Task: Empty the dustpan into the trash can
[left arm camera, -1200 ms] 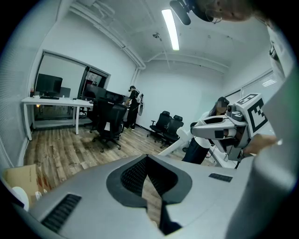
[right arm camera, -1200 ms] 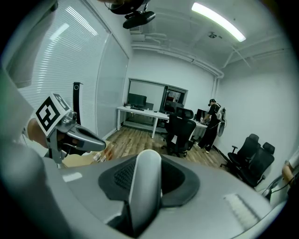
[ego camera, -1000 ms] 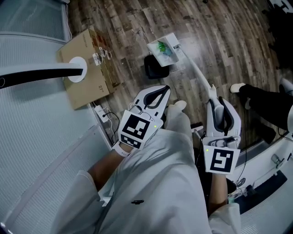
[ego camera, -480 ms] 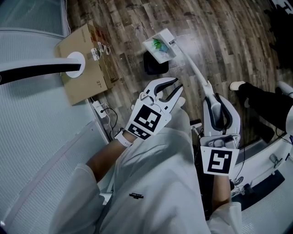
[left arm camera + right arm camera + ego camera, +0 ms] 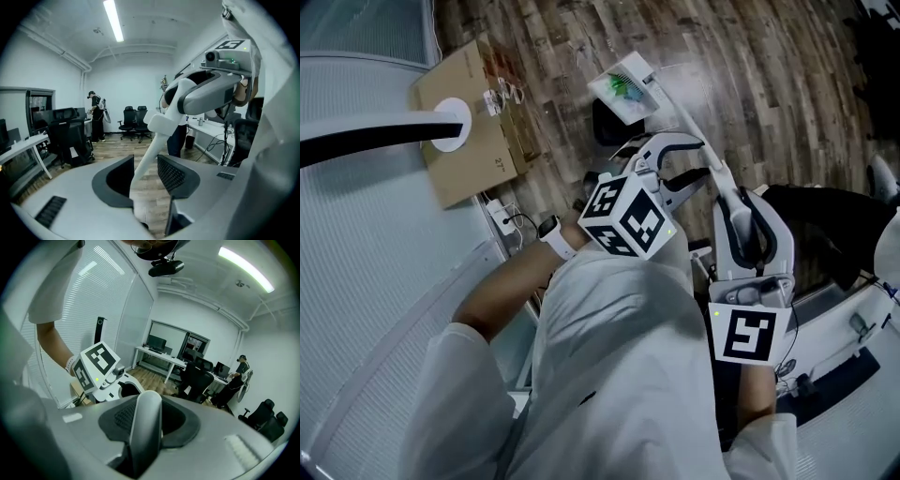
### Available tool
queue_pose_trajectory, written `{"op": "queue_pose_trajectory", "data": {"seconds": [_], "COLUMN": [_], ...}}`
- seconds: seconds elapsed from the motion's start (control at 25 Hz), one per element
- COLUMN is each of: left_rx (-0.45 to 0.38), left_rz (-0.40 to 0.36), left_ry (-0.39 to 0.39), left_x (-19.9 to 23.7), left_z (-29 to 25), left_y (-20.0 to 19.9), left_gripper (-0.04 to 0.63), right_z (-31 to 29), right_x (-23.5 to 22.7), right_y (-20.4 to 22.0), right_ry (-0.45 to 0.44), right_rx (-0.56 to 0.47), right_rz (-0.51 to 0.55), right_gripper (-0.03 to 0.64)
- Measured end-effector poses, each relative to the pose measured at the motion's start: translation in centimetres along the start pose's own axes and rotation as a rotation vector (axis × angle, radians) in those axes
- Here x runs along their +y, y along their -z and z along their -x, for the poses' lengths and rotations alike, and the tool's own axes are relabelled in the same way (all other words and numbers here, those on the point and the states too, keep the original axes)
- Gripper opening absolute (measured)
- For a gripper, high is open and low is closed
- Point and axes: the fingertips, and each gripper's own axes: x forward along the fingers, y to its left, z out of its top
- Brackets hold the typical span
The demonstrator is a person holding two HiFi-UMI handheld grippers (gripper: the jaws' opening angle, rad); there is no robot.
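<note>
Dustpan (image 5: 628,89) held over the black trash can (image 5: 612,139), pan end pointing up-left. Its long handle (image 5: 682,117) runs down-right. Left gripper (image 5: 687,159): jaws have just been opening, now wide apart astride the handle, not pinching. Right gripper (image 5: 742,202): jaws clamped on the handle's near end.

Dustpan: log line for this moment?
left tool: jaws just opening, handle between, unpressed | right tool: shut on handle | dustpan: at trash can, green litter inside

Left tongs (image 5: 146,178), lower centre: jaws have just been opening and now stand apart. White dustpan handle (image 5: 158,133) passes between them, unclamped.
</note>
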Motion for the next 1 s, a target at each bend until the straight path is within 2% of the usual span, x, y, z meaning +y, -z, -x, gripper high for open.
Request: {"op": "queue_pose_trajectory", "data": {"seconds": [0.12, 0.4, 1.0], "left_rx": [0.002, -0.021, -0.039], "left_rz": [-0.028, -0.015, -0.033], "left_ry": [0.015, 0.006, -0.054], "left_x": [-0.5, -0.1, 0.9], "left_z": [-0.9, -1.0, 0.6], "left_y": [-0.3, -0.7, -0.4], "left_gripper": [0.141, 0.137, 0.138], "right_z": [-0.1, -0.5, -0.7], "right_x": [0.1, 0.7, 2.7], "right_y": [0.0, -0.3, -1.0], "right_ry": [-0.014, -0.060, -0.190], "right_rx": [0.006, 0.021, -0.055], "right_rz": [0.012, 0.062, 0.296], "right_gripper": [0.118, 0.118, 0.118]}}
